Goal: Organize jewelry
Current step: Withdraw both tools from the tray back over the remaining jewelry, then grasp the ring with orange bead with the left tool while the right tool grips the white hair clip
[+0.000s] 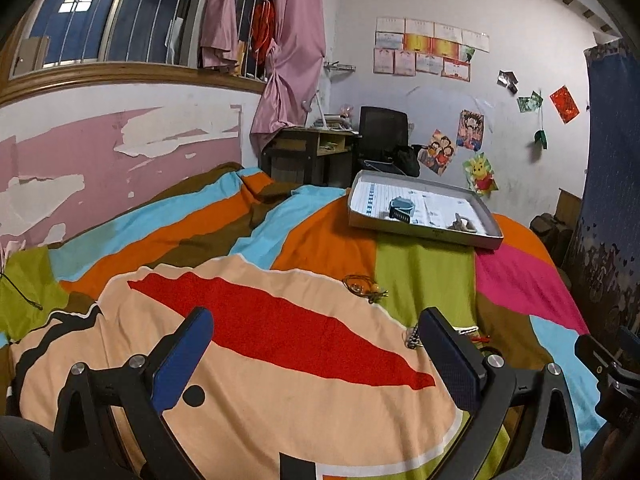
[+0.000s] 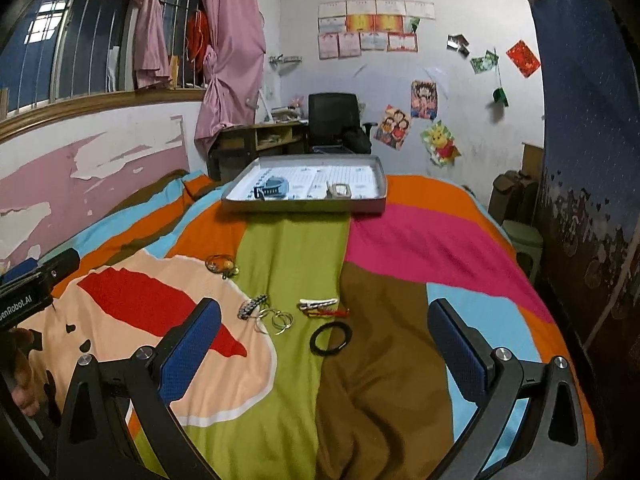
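Two blue-padded fingers frame the left wrist view, and the left gripper is spread wide over the striped bedspread with nothing between its pads. At twelve o'clock from it lies a thin cord bracelet with beads; up at one o'clock sits the shallow tray, already carrying a dark hair claw and what may be a beige clip, too blurred to call.

Over to the right wrist view: the right gripper is also wide open and empty, hovering above the cloth. Right between its pads lies a black ring band, with silver hoops at eleven o'clock, a braided bracelet beside them, and a white barrette with red cord at twelve.

These pieces look light, thin and floppy or slick, sunk into soft fabric. I'd pinch the black band across its rim, pressing slightly into the bedding.
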